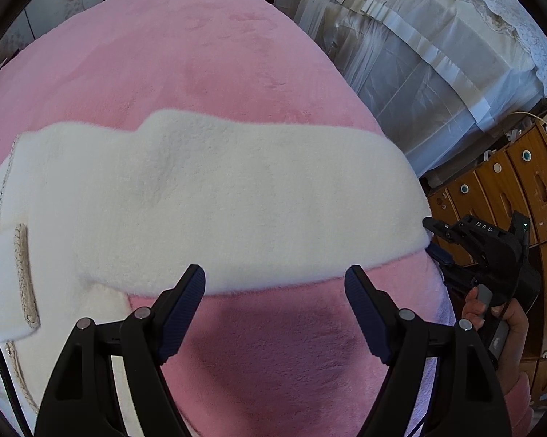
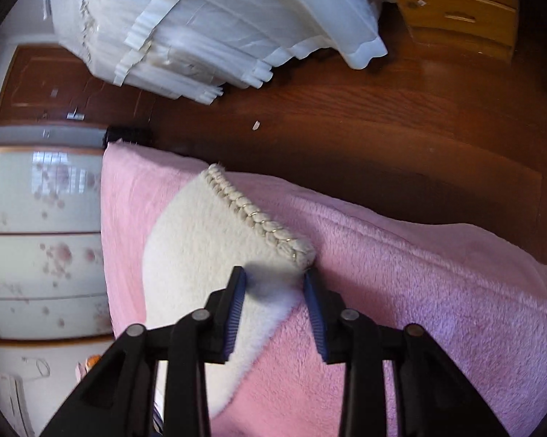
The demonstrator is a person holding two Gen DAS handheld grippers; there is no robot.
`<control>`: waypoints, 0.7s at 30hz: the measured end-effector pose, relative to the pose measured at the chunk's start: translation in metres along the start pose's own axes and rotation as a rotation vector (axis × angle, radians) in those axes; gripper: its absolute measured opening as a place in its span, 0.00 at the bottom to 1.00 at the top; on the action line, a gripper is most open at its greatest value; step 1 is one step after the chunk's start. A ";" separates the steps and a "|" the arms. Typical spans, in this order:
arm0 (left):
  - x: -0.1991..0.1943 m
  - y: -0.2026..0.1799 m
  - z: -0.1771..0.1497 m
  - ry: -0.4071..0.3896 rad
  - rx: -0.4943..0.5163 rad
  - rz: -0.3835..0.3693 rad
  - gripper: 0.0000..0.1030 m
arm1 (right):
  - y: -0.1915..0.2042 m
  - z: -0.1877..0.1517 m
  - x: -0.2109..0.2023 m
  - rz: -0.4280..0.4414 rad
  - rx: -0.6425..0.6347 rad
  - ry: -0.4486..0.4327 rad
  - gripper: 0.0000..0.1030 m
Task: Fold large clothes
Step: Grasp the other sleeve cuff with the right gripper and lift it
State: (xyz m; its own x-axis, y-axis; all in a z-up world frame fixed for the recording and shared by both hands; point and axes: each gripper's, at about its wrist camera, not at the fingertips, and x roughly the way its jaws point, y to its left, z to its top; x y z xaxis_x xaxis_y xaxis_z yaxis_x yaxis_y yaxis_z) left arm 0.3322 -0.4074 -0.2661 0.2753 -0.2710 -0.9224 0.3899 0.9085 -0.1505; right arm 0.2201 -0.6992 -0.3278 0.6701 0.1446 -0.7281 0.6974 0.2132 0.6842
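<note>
A white fleece garment (image 1: 207, 200) with braided beige trim lies on a pink plush blanket (image 1: 164, 54), one sleeve stretched out to the right. My left gripper (image 1: 275, 284) is open and empty, just short of the sleeve's near edge. My right gripper (image 1: 433, 235) shows at the sleeve's cuff end. In the right wrist view the right gripper (image 2: 275, 280) stands partly open, its jaws on either side of the cuff corner of the garment (image 2: 207, 240), below the braided trim (image 2: 258, 218). Whether the fingers press the fabric is unclear.
The blanket (image 2: 419, 291) covers a bed. Beyond it lie a brown wood floor (image 2: 382, 127), a white covered bed (image 1: 419, 54), a wooden drawer cabinet (image 1: 510, 182) and a floral wardrobe (image 2: 44, 236).
</note>
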 end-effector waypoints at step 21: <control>-0.046 0.111 -0.034 -0.028 -0.130 0.093 0.75 | 0.087 -0.063 -0.077 0.222 -0.221 -0.369 0.05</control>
State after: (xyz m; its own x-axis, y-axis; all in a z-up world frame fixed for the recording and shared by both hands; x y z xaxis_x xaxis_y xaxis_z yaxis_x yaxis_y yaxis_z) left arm 0.3327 -0.2837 -0.2526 0.3300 -0.1909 -0.9245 0.2454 0.9630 -0.1113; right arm 0.2128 -0.6313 -0.2146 0.8701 -0.1339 -0.4744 0.4831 0.4222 0.7671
